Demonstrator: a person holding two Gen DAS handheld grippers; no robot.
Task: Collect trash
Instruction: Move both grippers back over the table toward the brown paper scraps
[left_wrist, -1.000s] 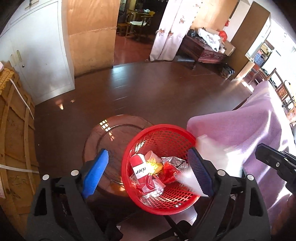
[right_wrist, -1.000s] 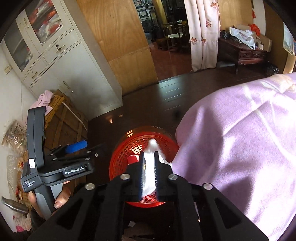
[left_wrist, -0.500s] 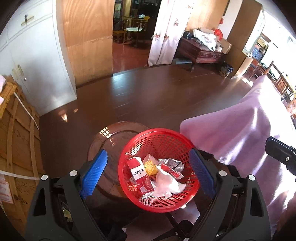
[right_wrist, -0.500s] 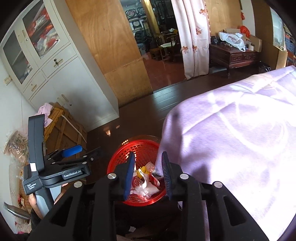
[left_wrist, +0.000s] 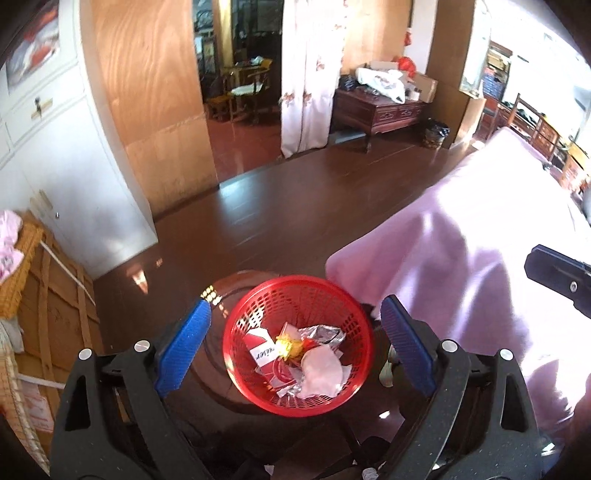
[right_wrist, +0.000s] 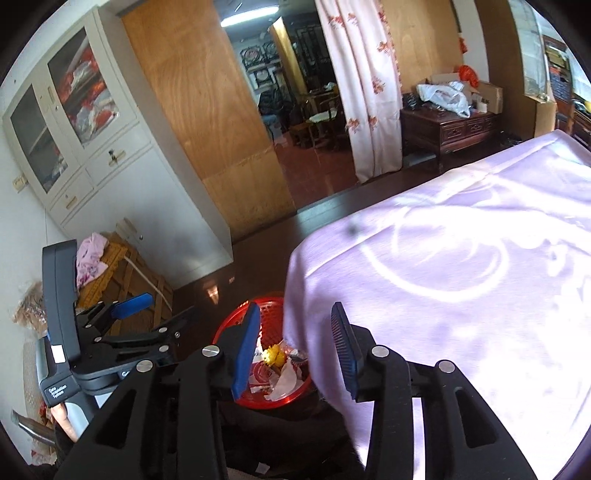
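A red mesh basket (left_wrist: 258, 395) sits on a round dark stool and holds a red-and-white pack (left_wrist: 261, 349), a yellow scrap, foil wrappers and a white crumpled tissue (left_wrist: 320, 373). My left gripper (left_wrist: 295, 350) is open and empty, high above the basket, its blue pads on either side. My right gripper (right_wrist: 295, 347) is open and empty, above the basket (right_wrist: 231, 326) and the edge of the pink-covered table (right_wrist: 461, 295). The tissue (right_wrist: 284, 382) lies in the basket.
A pink cloth covers the table (left_wrist: 461, 266) to the right of the basket. A wooden crate (left_wrist: 44, 314) and a white cabinet (left_wrist: 55, 166) stand at the left. Dark wood floor (left_wrist: 295, 206) stretches beyond, with a curtain and dark sideboard (left_wrist: 380, 110) at the back.
My right gripper opened and let the white tissue fall into the basket. Both grippers have risen and pulled back from the basket.
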